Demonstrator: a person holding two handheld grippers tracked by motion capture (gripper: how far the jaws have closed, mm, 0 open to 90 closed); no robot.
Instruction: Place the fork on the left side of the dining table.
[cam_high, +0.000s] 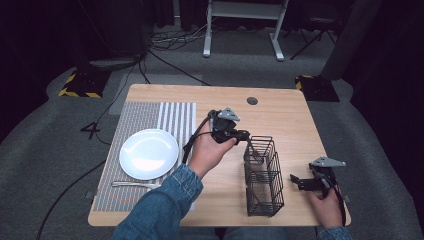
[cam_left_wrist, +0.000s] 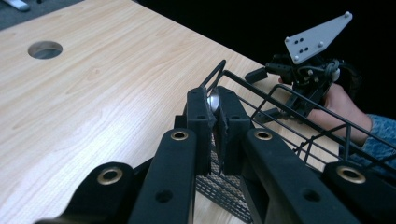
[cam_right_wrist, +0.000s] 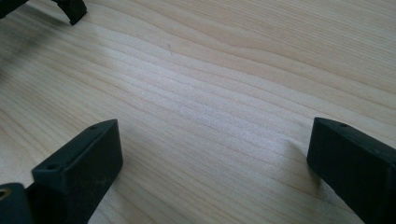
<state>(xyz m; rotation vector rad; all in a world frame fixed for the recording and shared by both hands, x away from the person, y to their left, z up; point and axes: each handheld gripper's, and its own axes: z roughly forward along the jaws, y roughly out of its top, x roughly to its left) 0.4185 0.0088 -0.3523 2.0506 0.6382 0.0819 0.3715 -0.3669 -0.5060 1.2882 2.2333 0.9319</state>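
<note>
My left gripper (cam_high: 244, 135) is shut on a thin silver utensil (cam_high: 253, 150) at the far left rim of a black wire basket (cam_high: 263, 175). The utensil slants down into the basket. In the left gripper view the jaws (cam_left_wrist: 212, 100) pinch a shiny metal end (cam_left_wrist: 215, 99) right at the basket's rim (cam_left_wrist: 261, 88); I cannot tell what kind of utensil it is. My right gripper (cam_high: 300, 182) rests low on the table to the right of the basket, open, with bare wood between its jaws (cam_right_wrist: 210, 158).
A white plate (cam_high: 149, 153) lies on a striped grey placemat (cam_high: 150, 117) at the left, with a fork (cam_high: 135, 185) in front of it. The wooden table (cam_high: 285, 120) has a cable hole (cam_high: 252, 100) at the back. A cable trails from the left gripper.
</note>
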